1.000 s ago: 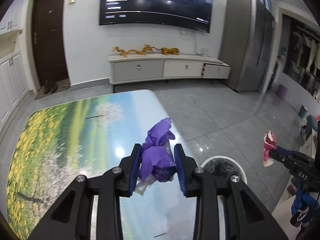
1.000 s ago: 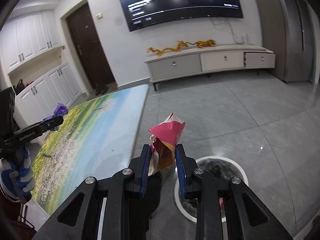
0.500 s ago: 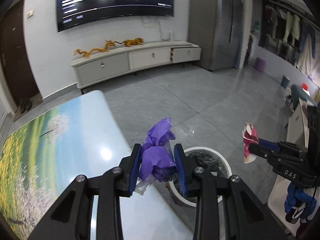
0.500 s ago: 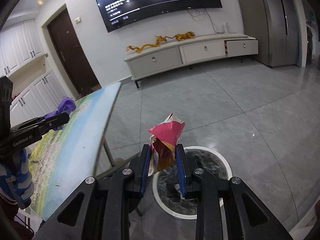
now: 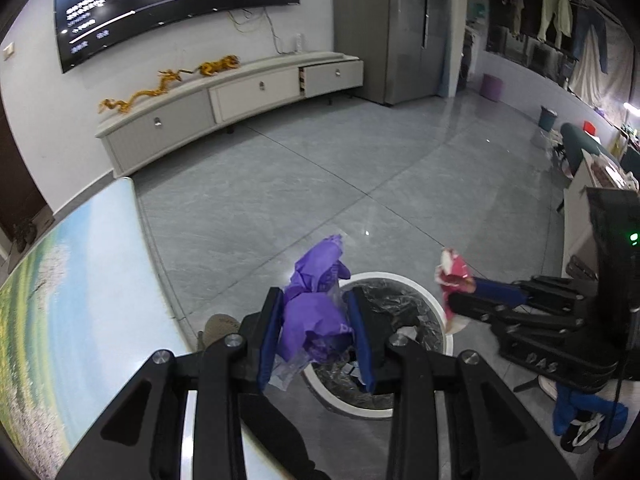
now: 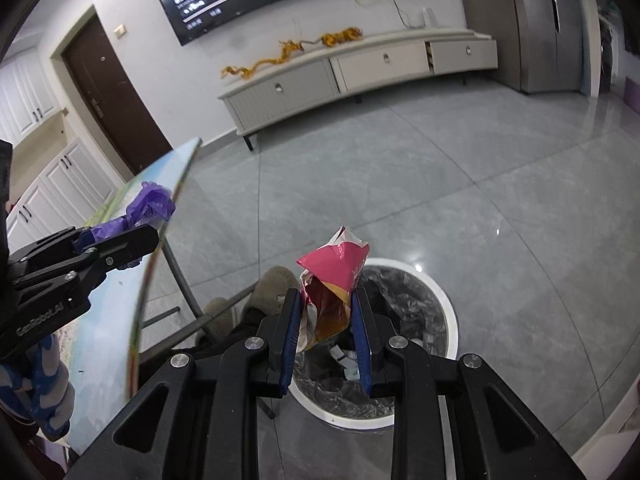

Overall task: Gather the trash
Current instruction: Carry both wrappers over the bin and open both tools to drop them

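Note:
My left gripper is shut on a crumpled purple plastic bag and holds it above the near rim of a round white-rimmed trash bin with a dark liner on the floor. My right gripper is shut on a pink and brown snack wrapper above the same bin. The right gripper also shows in the left wrist view, to the right of the bin. The left gripper shows in the right wrist view, with the purple bag.
A table with a printed meadow top stands left of the bin; its metal legs reach the floor. A person's slippered feet are beside the bin. A TV cabinet lines the far wall across grey tile floor.
Both grippers have swung from over the table towards the bin, each still holding its trash. The bin now lies right under both sets of fingers.

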Action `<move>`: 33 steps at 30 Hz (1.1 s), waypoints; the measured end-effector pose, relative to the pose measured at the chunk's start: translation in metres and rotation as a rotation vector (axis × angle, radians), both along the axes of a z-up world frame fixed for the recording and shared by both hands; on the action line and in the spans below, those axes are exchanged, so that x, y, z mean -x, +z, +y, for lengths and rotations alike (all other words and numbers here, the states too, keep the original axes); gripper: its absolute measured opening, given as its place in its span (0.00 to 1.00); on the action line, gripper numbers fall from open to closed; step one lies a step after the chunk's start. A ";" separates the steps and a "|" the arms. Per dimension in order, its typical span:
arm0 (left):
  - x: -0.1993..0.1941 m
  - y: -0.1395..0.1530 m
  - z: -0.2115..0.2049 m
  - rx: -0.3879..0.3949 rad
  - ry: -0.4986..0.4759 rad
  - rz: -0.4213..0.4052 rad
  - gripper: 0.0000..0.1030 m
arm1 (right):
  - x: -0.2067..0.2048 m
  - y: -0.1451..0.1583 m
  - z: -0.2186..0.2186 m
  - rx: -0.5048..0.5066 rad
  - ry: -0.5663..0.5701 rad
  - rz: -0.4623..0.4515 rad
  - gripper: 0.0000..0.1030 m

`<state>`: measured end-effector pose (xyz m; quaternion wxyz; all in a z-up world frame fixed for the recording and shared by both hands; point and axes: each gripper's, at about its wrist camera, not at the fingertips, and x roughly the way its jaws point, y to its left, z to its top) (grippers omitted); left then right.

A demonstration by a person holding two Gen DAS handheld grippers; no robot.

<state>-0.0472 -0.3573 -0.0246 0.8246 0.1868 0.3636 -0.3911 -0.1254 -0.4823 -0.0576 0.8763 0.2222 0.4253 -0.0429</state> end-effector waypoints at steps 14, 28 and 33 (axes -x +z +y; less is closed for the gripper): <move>-0.022 -0.031 -0.034 -0.037 -0.037 0.077 0.31 | -0.025 -0.046 -0.006 -0.042 -0.034 0.124 0.25; -0.027 -0.038 -0.049 -0.028 -0.085 0.143 0.32 | -0.026 -0.069 -0.017 -0.046 -0.091 0.185 0.35; -0.027 -0.038 -0.052 -0.018 -0.098 0.167 0.41 | -0.021 -0.069 -0.017 -0.039 -0.113 0.191 0.46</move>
